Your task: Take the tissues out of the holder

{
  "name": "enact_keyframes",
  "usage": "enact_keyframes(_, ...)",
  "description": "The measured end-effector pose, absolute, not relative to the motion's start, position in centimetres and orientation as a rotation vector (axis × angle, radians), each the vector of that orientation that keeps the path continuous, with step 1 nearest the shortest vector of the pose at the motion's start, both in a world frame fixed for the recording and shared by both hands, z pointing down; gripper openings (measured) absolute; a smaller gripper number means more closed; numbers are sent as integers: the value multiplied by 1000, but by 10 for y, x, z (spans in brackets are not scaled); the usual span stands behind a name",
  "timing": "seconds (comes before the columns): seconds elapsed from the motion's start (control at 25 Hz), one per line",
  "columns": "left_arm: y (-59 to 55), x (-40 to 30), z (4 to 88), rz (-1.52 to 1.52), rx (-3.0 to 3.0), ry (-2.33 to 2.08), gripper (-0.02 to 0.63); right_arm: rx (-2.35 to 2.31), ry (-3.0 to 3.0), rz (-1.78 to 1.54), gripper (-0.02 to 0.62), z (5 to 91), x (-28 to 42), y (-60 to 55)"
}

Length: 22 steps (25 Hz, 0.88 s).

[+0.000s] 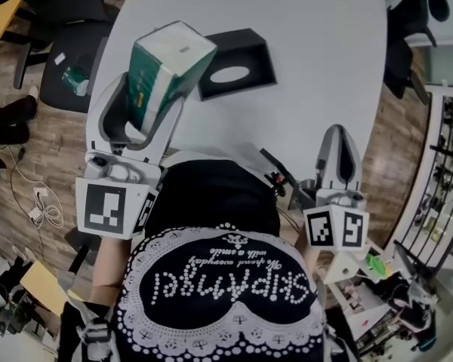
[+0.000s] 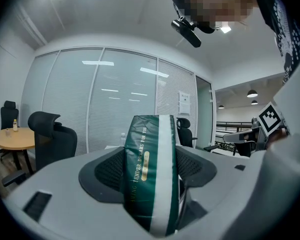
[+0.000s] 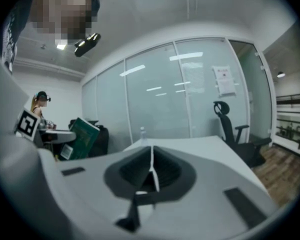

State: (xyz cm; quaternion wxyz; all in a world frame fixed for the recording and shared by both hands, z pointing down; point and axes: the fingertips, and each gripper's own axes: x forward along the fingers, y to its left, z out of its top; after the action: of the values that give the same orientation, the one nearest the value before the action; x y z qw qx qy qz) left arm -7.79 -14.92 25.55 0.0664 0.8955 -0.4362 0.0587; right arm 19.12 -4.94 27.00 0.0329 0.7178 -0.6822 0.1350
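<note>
A green and white tissue pack (image 1: 166,70) is held up off the table, with my left gripper (image 1: 145,119) shut on its lower end. In the left gripper view the tissue pack (image 2: 151,171) stands between the two grey jaws of the left gripper (image 2: 152,184). The black tissue holder (image 1: 236,65) with an oval slot lies on the white table (image 1: 309,59), just right of the raised pack. My right gripper (image 1: 338,153) points up near the table's near edge, shut with nothing in it (image 3: 151,170). The tissue pack (image 3: 81,138) shows at the left of the right gripper view.
A black office chair (image 1: 64,47) stands left of the table, with a green item on its seat. Another dark chair (image 1: 408,44) is at the right. Cables lie on the wooden floor (image 1: 38,202) at left. The person's dark top (image 1: 219,277) fills the lower middle.
</note>
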Motion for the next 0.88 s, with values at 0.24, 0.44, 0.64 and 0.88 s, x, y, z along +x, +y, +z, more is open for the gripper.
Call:
enact_keyframes(0.24, -150, -73, 259, 193, 2693, -1294, 331, 2201, -2079, 395, 35, 267, 195, -51)
enact_keyframes(0.44, -148, -67, 259, 170, 2691, -1280, 331, 2186, -2070, 375, 35, 263, 195, -52)
enact_keyframes(0.64, -147, -62, 259, 153, 2701, -1260, 331, 2187, -2079, 400, 35, 265, 194, -53)
enact_keyframes(0.88, -140, -70, 267, 190, 2688, -1259, 331, 2171, -2095, 421, 35, 272, 183, -50)
